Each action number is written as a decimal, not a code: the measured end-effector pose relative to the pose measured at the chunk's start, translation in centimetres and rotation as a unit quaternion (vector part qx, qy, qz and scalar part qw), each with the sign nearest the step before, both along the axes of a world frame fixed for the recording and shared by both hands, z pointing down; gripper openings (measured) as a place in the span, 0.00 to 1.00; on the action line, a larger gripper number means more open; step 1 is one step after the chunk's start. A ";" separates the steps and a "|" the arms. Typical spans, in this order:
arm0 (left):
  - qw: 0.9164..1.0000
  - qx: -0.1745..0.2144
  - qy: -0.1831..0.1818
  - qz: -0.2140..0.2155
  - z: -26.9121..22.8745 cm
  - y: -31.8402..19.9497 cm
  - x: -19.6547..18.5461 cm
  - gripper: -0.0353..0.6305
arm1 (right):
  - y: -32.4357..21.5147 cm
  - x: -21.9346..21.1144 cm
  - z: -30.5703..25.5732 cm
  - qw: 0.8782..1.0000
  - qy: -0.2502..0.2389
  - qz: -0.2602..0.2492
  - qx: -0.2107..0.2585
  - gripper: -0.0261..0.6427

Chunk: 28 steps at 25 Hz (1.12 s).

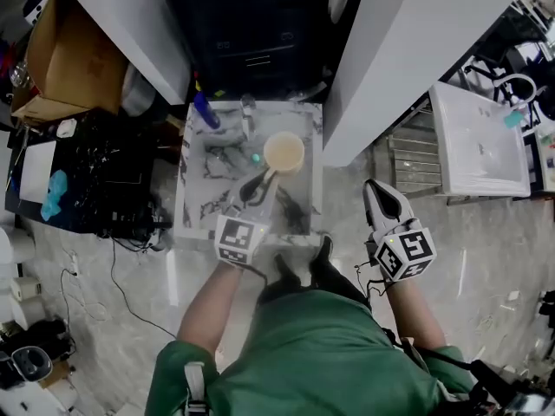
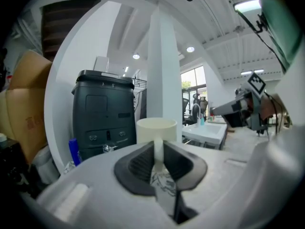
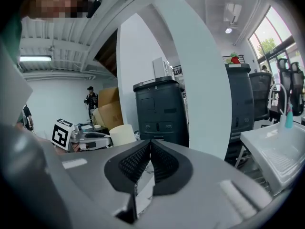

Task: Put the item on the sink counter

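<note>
A cream cup (image 1: 284, 152) with a straight handle is over the small marble table (image 1: 201, 199) in the head view. My left gripper (image 1: 257, 183) is shut on that handle. In the left gripper view the cup (image 2: 156, 128) stands just past the jaws, its handle pinched between the pads of the left gripper (image 2: 158, 149). My right gripper (image 1: 375, 189) hangs to the right of the table, over the floor, shut and empty. The right gripper view shows its pads meeting at the tip of the right gripper (image 3: 150, 144), with the cup (image 3: 123, 134) off to the left. The white sink (image 1: 481, 141) stands at the far right.
A blue bottle (image 1: 205, 111), a clear glass item (image 1: 248, 111) and a small teal thing (image 1: 256, 157) rest on the marble table. A black bin (image 1: 251, 33) stands behind it between white pillars (image 1: 408, 50). A cardboard box (image 1: 65, 55) and cables lie left.
</note>
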<state>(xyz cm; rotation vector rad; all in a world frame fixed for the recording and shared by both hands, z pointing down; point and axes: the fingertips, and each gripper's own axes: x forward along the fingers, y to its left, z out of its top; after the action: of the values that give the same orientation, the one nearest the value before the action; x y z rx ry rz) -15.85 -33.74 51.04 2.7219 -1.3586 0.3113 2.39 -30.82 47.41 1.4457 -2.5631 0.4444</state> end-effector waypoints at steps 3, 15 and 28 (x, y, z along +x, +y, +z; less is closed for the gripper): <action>1.000 -0.008 -0.009 -0.013 1.7 -2.6 0.6 0.11 | -2.1 0.7 1.0 1.000 -0.006 -0.010 -0.008 0.04; 0.998 -0.044 -0.031 -0.045 9.5 -10.5 3.5 0.12 | -6.4 4.5 8.3 0.997 -0.013 -0.022 -0.075 0.04; 0.995 -0.067 -0.047 -0.053 16.1 -15.1 3.7 0.11 | -7.8 5.5 11.3 0.994 0.002 -0.034 -0.109 0.04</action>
<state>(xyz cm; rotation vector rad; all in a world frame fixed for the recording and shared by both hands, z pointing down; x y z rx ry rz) -12.15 -48.83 67.15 2.5460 -1.4415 0.5089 7.88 -38.60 58.69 1.2800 -2.4614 0.6852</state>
